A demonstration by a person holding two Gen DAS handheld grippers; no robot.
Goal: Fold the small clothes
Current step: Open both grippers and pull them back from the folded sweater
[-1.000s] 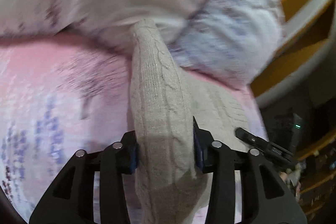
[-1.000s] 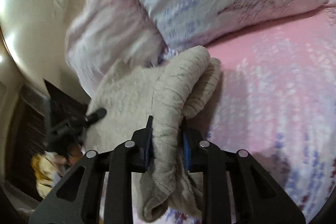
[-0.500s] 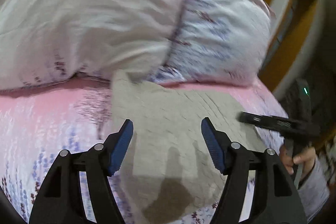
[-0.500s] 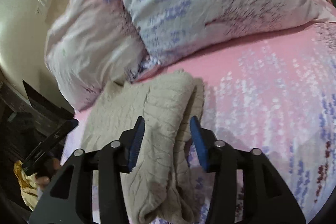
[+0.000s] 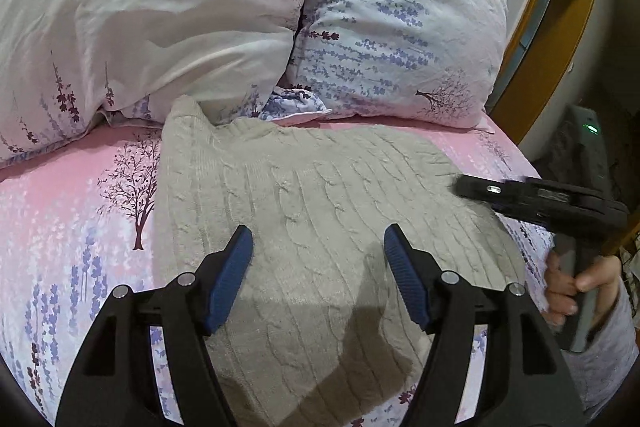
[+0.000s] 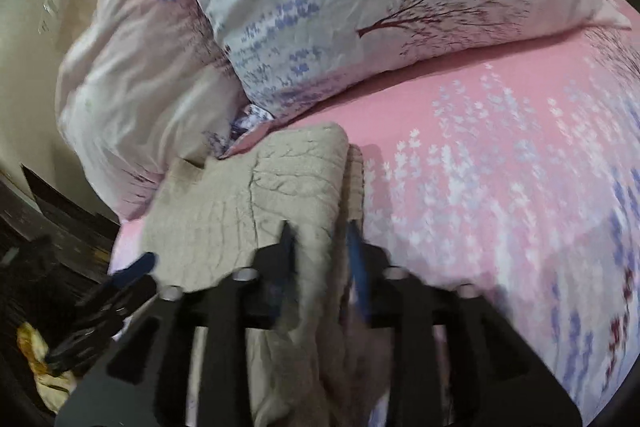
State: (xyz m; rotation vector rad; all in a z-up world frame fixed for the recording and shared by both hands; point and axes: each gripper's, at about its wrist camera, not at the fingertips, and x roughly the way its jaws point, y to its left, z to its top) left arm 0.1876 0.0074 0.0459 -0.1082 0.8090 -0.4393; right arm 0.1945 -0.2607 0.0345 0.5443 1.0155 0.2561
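A beige cable-knit sweater [image 5: 320, 211] lies folded flat on the pink floral bed sheet [image 5: 80, 227], close to the pillows. My left gripper [image 5: 318, 255] is open above the sweater's near half and holds nothing. In the right wrist view, which is blurred by motion, the sweater [image 6: 248, 203] lies ahead and my right gripper [image 6: 320, 247] has its jaws apart over the sweater's right edge, with cloth showing between them. The right gripper [image 5: 532, 195] also shows at the right of the left wrist view, held by a hand.
Two floral pillows [image 5: 160, 7] [image 5: 400, 27] lie just behind the sweater. A wooden headboard [image 5: 560, 7] stands at the right. The bed edge [image 6: 128, 227] drops off left of the sweater, with dark furniture [image 6: 48, 227] and a yellow cloth [image 6: 36, 355] below.
Both grippers let go of the sweater, which dropped flat onto the bed. Both then drew back and opened. The right gripper has shifted right and its jaws have narrowed a little.
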